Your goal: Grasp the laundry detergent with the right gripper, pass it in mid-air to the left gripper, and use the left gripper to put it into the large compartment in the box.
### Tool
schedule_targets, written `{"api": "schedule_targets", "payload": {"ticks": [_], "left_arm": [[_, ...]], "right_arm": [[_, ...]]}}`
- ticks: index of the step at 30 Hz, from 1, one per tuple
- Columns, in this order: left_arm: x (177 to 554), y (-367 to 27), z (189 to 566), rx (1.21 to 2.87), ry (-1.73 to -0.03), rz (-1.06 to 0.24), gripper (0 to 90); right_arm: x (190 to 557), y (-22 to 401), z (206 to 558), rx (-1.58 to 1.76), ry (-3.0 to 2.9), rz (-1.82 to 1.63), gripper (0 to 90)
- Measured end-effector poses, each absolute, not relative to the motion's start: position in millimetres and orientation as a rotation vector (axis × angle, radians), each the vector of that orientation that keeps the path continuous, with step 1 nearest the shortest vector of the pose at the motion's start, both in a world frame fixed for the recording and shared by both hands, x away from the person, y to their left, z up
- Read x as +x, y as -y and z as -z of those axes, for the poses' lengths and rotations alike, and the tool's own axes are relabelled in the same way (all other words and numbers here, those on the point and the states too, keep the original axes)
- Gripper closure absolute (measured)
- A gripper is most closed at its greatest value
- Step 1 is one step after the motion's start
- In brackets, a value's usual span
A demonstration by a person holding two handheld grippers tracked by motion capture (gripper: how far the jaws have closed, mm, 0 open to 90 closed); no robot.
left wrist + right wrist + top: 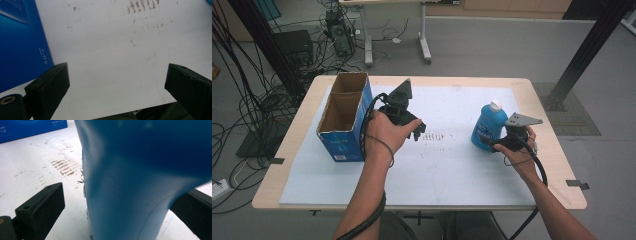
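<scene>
In the high view, one blue bottle (488,127) is seen standing upright at 3 o'clock on the white mat (422,170), its white cap pointing up. One open blue box (343,120) is placed at 9 o'clock.

In the left gripper view, the left gripper (117,82) is held with jaws wide apart, nothing between them.

In the right gripper view, the right gripper (120,205) is held with jaws spread around the bottle (140,177), not clamped on it.

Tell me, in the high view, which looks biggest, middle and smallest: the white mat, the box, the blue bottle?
1. white mat
2. box
3. blue bottle
</scene>
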State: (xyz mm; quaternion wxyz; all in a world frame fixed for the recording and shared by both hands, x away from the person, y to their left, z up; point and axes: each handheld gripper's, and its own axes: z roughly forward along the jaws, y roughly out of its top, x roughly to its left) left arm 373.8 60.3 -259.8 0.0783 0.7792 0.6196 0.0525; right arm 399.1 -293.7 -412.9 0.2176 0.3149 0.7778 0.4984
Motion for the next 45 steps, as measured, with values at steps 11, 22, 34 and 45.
{"api": "schedule_targets", "payload": {"ticks": [11, 22, 34, 45], "left_arm": [[373.8, -59.0, 258.8, 2.330, -1.847, -0.162, 6.1], [374.2, -58.8, 257.8, 2.330, -1.846, -0.165, 6.1], [374.5, -58.3, 257.0, 2.333, -1.846, -0.166, 6.1], [374.5, -57.1, 256.9, 2.331, -1.844, -0.166, 6.1]], "right_arm": [[398.2, 292.9, 412.4, 0.859, -2.152, -1.393, 0.6], [398.3, 292.7, 412.7, 0.861, -2.146, -1.404, 0.6], [398.7, 293.4, 412.8, 0.858, -2.142, -1.412, 0.6], [398.3, 294.4, 412.8, 0.855, -2.137, -1.417, 0.5]]}}
